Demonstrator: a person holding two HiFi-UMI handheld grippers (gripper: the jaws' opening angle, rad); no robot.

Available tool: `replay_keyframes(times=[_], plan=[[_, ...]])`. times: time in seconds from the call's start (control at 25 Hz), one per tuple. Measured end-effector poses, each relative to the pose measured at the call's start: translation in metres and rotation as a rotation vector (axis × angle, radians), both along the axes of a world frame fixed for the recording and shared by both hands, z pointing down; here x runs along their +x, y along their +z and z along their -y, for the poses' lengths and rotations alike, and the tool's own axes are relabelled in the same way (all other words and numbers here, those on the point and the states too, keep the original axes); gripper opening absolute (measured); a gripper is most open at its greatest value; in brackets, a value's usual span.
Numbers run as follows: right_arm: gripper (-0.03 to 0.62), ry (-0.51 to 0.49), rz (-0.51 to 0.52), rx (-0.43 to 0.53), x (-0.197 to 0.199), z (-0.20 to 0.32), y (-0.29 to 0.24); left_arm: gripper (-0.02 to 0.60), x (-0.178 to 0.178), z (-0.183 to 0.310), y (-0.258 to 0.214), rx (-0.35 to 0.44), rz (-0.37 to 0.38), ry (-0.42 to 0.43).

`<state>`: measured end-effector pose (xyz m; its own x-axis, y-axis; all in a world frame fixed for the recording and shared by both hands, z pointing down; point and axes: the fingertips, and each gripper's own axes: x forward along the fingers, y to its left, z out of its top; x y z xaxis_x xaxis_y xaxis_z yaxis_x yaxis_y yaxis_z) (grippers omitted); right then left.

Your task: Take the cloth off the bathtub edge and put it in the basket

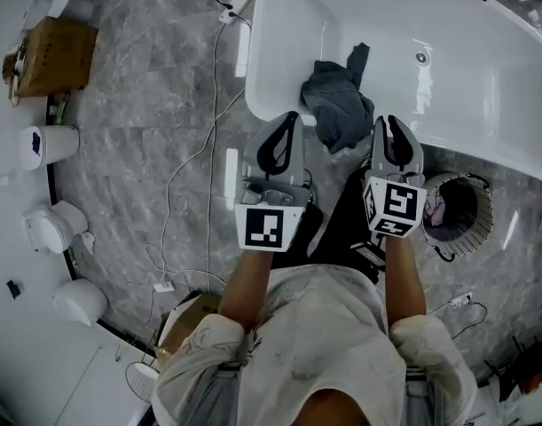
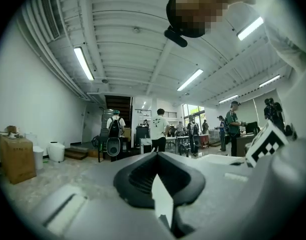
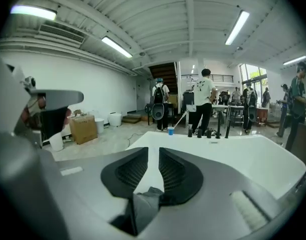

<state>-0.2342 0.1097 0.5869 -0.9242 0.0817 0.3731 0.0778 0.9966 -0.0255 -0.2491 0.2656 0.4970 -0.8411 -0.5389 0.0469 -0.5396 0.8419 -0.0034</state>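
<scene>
A dark grey-blue cloth (image 1: 334,105) hangs crumpled over the near edge of the white bathtub (image 1: 263,69). My left gripper (image 1: 286,118) hovers just left of the cloth with its jaws shut and empty; in the left gripper view (image 2: 155,155) it faces out across the room. My right gripper (image 1: 390,124) is just right of the cloth, above the tub rim. In the right gripper view its jaws (image 3: 153,151) stand a narrow slit apart with nothing between the pads. The cloth (image 3: 146,200) shows low through that gap, with the bathtub (image 3: 228,154) beyond. A round wire basket (image 1: 477,204) stands on the floor at my right.
Something pinkish lies in the basket. White cables (image 1: 213,105) trail over the grey marble floor at left. A cardboard box (image 1: 53,56) and white containers (image 1: 53,142) line the left wall. Several people stand far off in both gripper views.
</scene>
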Motion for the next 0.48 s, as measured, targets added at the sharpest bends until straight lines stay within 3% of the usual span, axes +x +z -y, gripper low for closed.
replay_keyframes(times=[0.48], plan=[[0.324, -0.079, -0.390, -0.027, 0.009, -0.034, 0.186, 0.000, -0.004, 0.003, 0.079, -0.041, -0.123, 0.006]])
